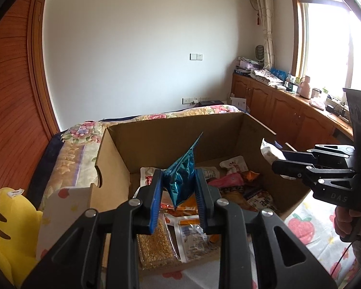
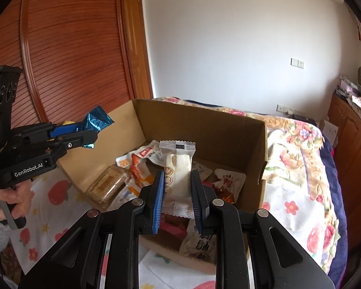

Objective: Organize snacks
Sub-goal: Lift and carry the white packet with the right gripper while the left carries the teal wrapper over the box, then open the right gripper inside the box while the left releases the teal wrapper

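Note:
A cardboard box (image 1: 156, 142) sits on the bed and holds several snack packets. My left gripper (image 1: 179, 180) is shut on a shiny blue foil packet (image 1: 181, 180) and holds it above the box's near side. The blue packet also shows in the right wrist view (image 2: 97, 121), at the left. My right gripper (image 2: 177, 185) is shut on a white wrapped snack (image 2: 178, 168) and holds it upright above the box (image 2: 204, 125). In the left wrist view the right gripper (image 1: 280, 162) is at the box's right wall with the white snack (image 1: 270, 151) in it.
Inside the box lie a clear pack of yellow grain bars (image 1: 156, 245), orange and white packets (image 1: 187, 209) and a pink packet (image 1: 226, 180). A yellow plush toy (image 1: 9, 231) lies left. Strawberry-print bedding (image 1: 305, 224) surrounds the box. Wooden cabinets (image 1: 276, 106) stand at the right.

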The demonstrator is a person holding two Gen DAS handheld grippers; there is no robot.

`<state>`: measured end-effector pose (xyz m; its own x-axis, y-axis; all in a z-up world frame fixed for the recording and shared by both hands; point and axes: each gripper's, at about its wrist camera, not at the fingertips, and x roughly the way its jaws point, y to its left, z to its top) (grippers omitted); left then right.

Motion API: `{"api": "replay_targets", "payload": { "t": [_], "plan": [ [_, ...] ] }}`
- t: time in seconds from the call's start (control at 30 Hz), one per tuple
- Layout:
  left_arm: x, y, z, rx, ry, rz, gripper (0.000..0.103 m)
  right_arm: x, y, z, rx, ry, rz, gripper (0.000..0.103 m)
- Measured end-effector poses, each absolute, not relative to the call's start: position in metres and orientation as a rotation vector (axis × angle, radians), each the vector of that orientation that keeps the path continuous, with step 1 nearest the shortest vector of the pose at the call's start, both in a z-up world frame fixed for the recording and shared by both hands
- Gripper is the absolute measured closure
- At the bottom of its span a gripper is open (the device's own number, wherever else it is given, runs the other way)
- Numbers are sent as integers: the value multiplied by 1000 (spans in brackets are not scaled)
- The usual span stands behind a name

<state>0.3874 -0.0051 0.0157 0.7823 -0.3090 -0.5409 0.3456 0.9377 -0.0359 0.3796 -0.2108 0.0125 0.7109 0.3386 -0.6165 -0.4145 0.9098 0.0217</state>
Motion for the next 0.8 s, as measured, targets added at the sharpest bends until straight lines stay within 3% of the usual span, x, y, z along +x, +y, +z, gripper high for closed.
{"api": "replay_targets", "payload": {
  "t": [0.6, 0.7, 0.8],
  "plan": [
    [398, -15, -3, 61, 616, -360, 74, 403, -208, -10, -89, 707, 426, 83],
    [399, -16, -3, 70, 616, -345, 60, 406, -207, -12, -84, 718, 433, 79],
    [395, -18, -3, 82, 613, -337, 59, 406, -204, -11, -91, 713, 424, 67]
  ]
}}
